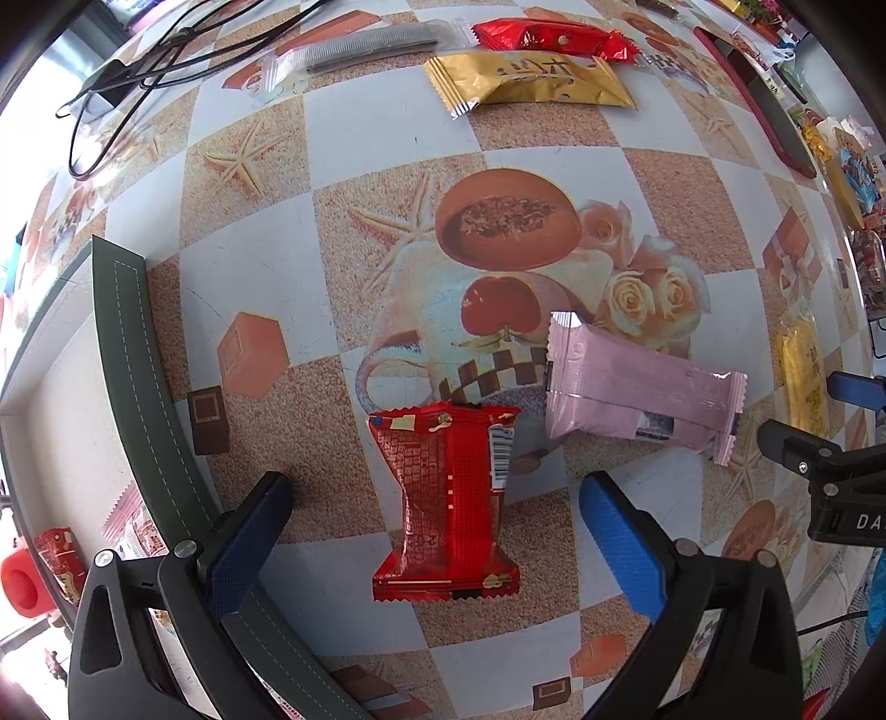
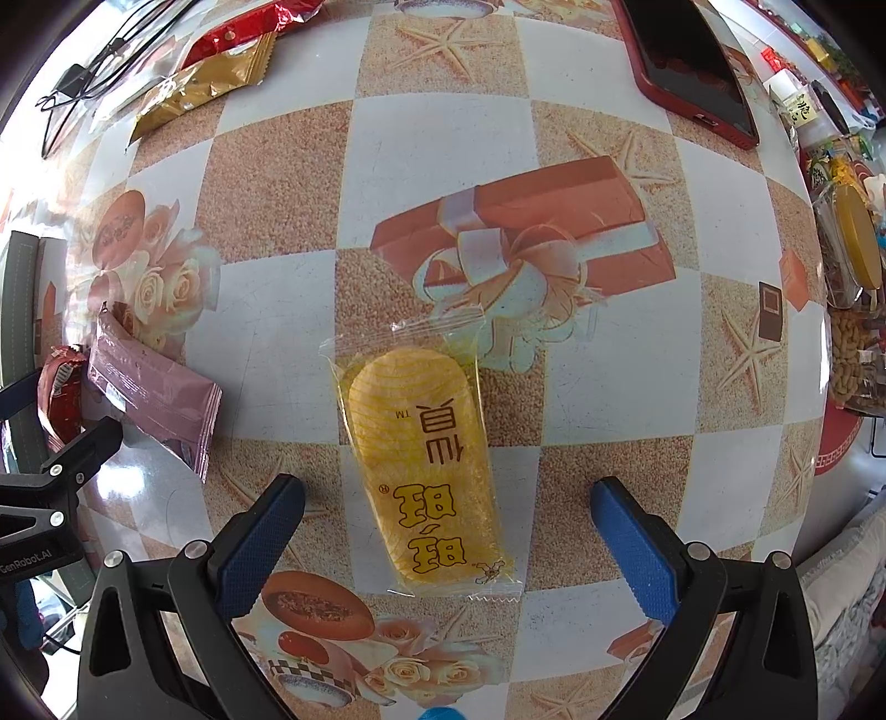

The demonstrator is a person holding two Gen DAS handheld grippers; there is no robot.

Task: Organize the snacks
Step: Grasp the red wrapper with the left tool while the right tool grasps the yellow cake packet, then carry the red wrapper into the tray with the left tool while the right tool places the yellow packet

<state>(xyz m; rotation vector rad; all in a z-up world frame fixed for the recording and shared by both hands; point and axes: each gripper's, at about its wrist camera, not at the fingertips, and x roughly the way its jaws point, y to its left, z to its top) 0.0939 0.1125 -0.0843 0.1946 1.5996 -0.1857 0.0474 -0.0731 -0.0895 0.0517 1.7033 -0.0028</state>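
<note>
In the left wrist view my left gripper (image 1: 437,493) is open, its blue fingers either side of a red snack packet (image 1: 448,504) lying flat on the patterned tablecloth. A pink packet (image 1: 637,396) lies just right of it. A gold packet (image 1: 526,80), a red packet (image 1: 548,36) and a clear-wrapped grey snack (image 1: 360,47) lie at the far edge. In the right wrist view my right gripper (image 2: 448,493) is open around a yellow clear-wrapped snack (image 2: 426,471). The pink packet (image 2: 152,387) lies to its left.
A dark green tray rim (image 1: 138,376) curves along the left, with packets (image 1: 138,526) inside it. Black cables (image 1: 122,72) lie at the far left. A red-cased phone (image 2: 692,61) lies far right, and jars of snacks (image 2: 853,266) stand at the right edge.
</note>
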